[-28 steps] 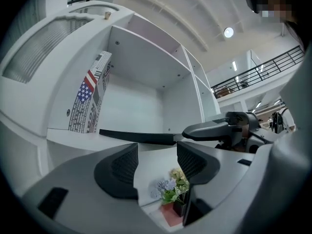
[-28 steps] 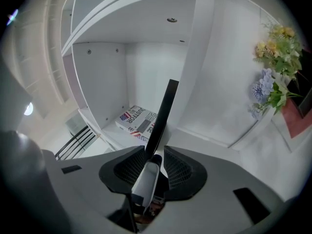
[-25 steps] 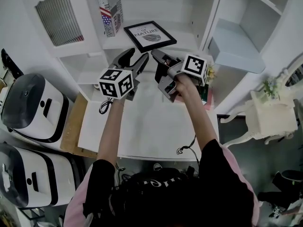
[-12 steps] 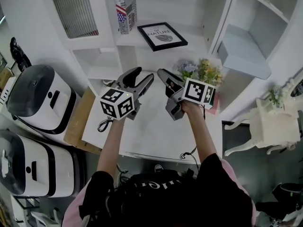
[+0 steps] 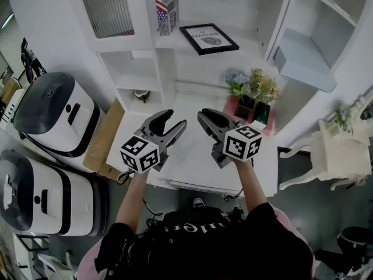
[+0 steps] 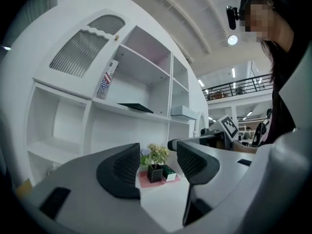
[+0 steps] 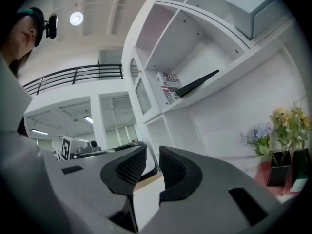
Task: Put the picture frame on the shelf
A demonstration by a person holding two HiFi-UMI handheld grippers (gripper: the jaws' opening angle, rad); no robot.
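The black picture frame [image 5: 208, 38] lies flat on a white shelf [image 5: 250, 51] of the cabinet, with neither gripper touching it. Both grippers hang well below it, over the white table [image 5: 192, 162]. My left gripper [image 5: 173, 121] is open and empty. My right gripper [image 5: 207, 116] stands beside it, its jaws a narrow gap apart with nothing between them. The left gripper view shows the frame [image 6: 135, 107] as a dark slab on the shelf, beyond my open left gripper [image 6: 157, 165]. The right gripper view has the frame [image 7: 197, 83] above my right gripper [image 7: 152, 169].
A flag-patterned box [image 5: 166, 4] stands on the shelf left of the frame. Potted flowers [image 5: 253, 89] sit on a pink mat at the table's back right. A pale blue box [image 5: 303, 57] rests in the right cabinet. White appliances [image 5: 55, 121] stand at the left.
Both grippers have drawn back from the shelf toward the person and now sit lower over the table. The frame stays on the shelf.
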